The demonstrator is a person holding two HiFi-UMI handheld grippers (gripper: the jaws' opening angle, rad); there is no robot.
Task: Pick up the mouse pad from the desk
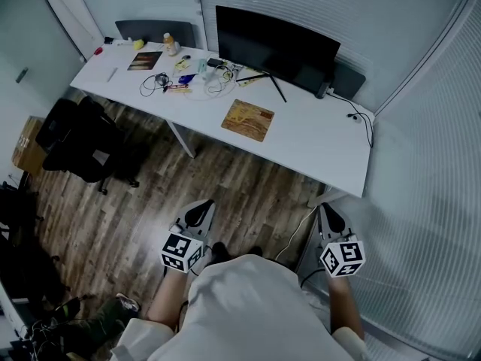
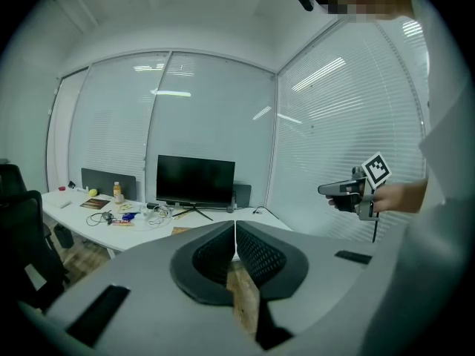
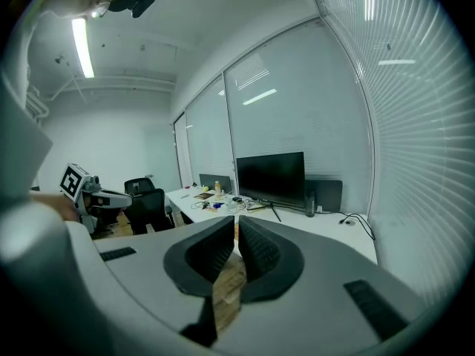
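The mouse pad (image 1: 247, 119) is a brown, wood-patterned rectangle lying flat on the white desk (image 1: 316, 138), in front of the monitor. A sliver of the mouse pad (image 2: 180, 231) shows past the left jaw in the left gripper view. Both grippers are held low, close to the person's body and well short of the desk. My left gripper (image 1: 201, 207) points toward the desk with its jaws shut and empty. My right gripper (image 1: 330, 215) is level with it, jaws together and holding nothing. The right gripper (image 2: 355, 191) also shows from the side in the left gripper view.
A black monitor (image 1: 274, 47) stands at the back of the desk. Cables, a bottle (image 1: 170, 43) and small items clutter the desk's left half. A black office chair (image 1: 83, 138) stands on the wood floor at the left. Blinds cover the wall to the right.
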